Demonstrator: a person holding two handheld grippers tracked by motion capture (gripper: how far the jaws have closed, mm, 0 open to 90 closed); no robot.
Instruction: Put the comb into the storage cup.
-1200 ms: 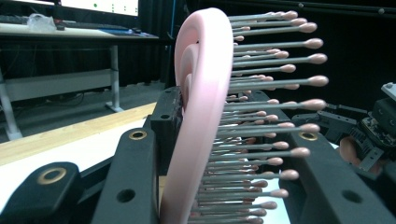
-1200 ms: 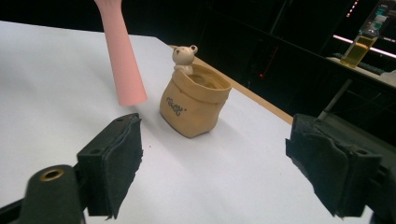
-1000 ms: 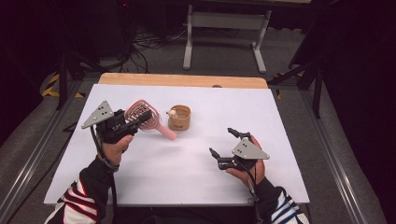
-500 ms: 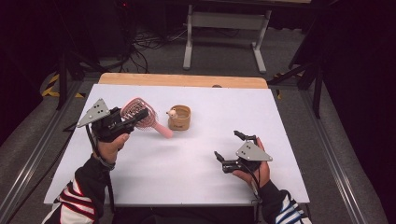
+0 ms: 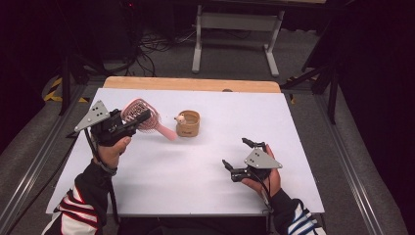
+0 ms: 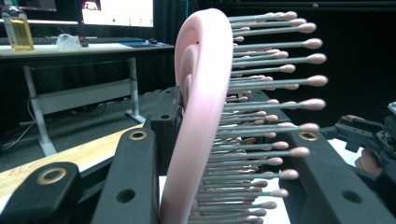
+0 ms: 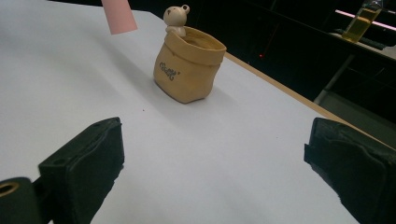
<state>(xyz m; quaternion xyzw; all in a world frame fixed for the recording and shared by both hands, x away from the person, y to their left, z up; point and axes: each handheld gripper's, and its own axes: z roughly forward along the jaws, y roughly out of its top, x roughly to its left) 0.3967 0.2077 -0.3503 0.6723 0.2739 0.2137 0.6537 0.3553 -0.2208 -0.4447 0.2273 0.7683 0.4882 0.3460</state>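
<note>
Hairbrush (image 5: 142, 115) left of the pot (image 5: 188, 123) (just beside it), both on the table (image 5: 195, 176), far half

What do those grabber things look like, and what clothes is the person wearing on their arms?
The left gripper and right gripper are chunky black plastic tools, each with two blocky black jaws and a flat grey three-cornered plate on top. Small brass rings mark the screw holes. A thin black cable trails back along each wrist. The sleeves are black with red and white stripes.

A line of dark cursive lettering runs across the front of the tan sack-shaped pot (image 7: 187, 70) (too small and blurred to read); nothing else bears writing.
</note>
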